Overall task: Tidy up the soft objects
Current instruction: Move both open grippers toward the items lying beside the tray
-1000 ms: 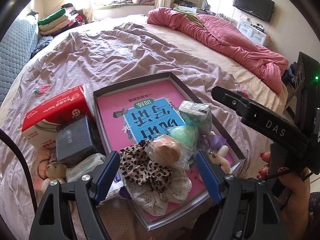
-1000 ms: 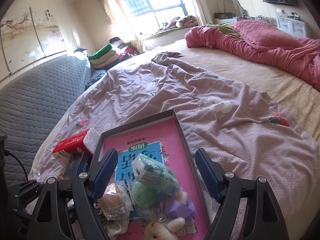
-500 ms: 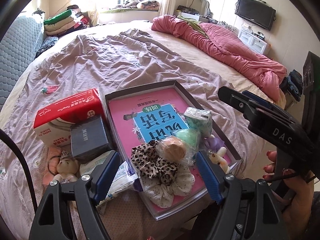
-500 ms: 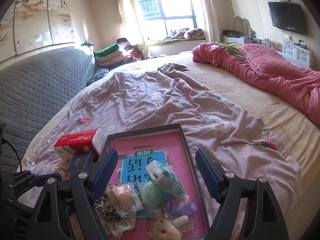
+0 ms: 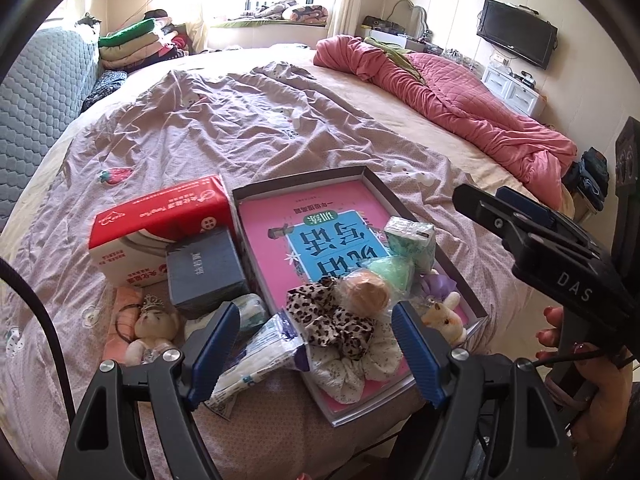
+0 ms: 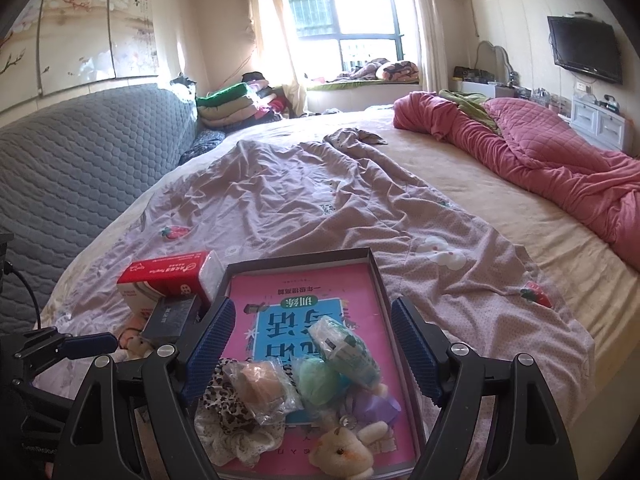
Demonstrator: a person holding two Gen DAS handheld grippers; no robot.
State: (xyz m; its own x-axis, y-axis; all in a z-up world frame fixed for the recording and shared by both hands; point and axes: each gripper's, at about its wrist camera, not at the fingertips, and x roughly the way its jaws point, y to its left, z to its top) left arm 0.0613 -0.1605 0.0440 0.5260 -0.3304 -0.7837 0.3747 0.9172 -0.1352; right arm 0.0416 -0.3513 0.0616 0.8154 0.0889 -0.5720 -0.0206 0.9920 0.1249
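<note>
A shallow grey box point(image 5: 304, 184) point(image 6: 380, 280) lined with a pink book lies on the bed. At its near end sit a leopard scrunchie point(image 5: 332, 316) point(image 6: 224, 400), a bagged peach ball point(image 5: 366, 290) point(image 6: 260, 386), a green ball point(image 5: 390, 270) point(image 6: 318, 380), a teal tissue pack point(image 5: 412, 236) point(image 6: 348, 350), a purple toy point(image 5: 438, 282) and a small plush rabbit point(image 5: 444, 318) point(image 6: 344, 452). My left gripper point(image 5: 316, 350) hangs open above the scrunchie, nothing between its fingers. My right gripper point(image 6: 312, 350) stands open over the same pile, also empty.
Left of the box lie a red tissue box point(image 5: 160, 224), a dark box point(image 5: 204, 266), a small bear point(image 5: 154, 328) and a clear packet point(image 5: 260, 348). A pink quilt point(image 5: 460, 100) is heaped at the far right. A hand point(image 5: 580, 372) holds the right gripper.
Both grippers have drawn back and up from the box, so more of the bed and room shows. The jaws stayed open and the objects did not move.
</note>
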